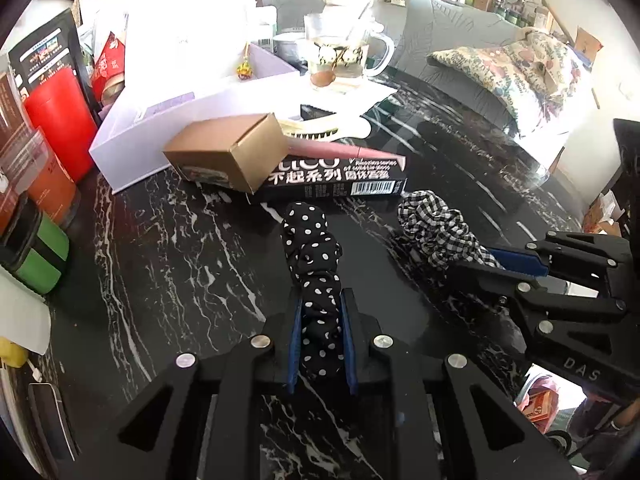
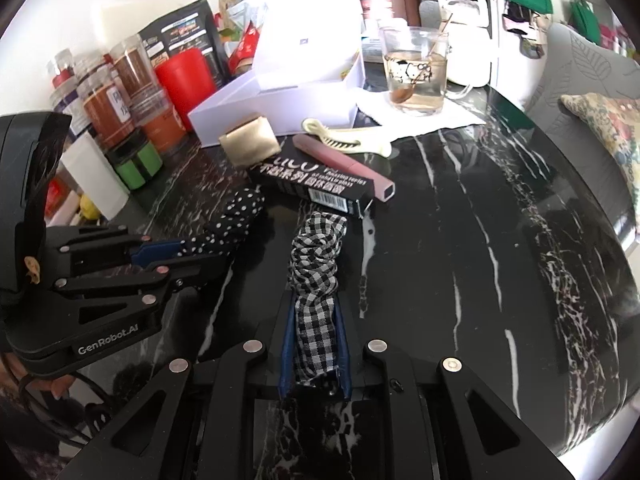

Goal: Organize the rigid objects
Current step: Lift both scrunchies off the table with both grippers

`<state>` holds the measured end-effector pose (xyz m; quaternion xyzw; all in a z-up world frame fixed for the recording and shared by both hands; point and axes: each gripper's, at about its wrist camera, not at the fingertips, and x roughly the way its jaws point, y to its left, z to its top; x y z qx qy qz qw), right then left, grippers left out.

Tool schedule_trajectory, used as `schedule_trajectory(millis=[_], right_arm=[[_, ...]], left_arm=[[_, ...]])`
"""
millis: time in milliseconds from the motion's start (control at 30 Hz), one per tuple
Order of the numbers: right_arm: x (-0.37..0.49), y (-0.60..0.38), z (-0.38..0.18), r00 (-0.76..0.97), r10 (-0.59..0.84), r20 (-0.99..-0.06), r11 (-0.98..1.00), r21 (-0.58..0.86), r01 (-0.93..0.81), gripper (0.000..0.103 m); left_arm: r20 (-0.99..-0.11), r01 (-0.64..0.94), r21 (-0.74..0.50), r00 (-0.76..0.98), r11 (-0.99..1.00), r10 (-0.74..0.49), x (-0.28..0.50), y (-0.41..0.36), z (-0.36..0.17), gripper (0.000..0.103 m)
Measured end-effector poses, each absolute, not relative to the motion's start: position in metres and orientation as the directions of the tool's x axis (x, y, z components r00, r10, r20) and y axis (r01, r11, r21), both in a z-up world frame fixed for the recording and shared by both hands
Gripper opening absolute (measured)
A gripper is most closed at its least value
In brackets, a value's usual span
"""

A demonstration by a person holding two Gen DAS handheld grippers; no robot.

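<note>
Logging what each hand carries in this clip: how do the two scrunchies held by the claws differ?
The polka-dot scrunchie is black with white dots; the checked scrunchie is black-and-white gingham. The polka-dot scrunchie sits in the left claw, the checked scrunchie in the right claw. The polka-dot scrunchie points toward the brown cardboard box, the checked scrunchie toward the barcode end of the black carton. Both are bunched fabric, pinched at one end and stretching forward.

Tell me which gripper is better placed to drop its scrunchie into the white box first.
Left. The left gripper, shut on the polka-dot scrunchie, sits on the white box side; the right gripper, holding the gingham scrunchie, would probably have to cross it.
</note>
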<state>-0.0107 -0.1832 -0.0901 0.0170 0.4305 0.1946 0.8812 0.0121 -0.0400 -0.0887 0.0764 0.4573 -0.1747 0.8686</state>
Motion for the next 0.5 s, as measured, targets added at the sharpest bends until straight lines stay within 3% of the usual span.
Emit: schedule_trajectory(millis=[500], right_arm=[[-0.008,-0.175,-0.063,0.563,0.401,-0.723,0.902,0.206,-0.379,0.018]], left_arm=[[-0.769,0.359,-0.057,0.579,0.932,-0.27,0.011,-0.03,-0.055,0.017]])
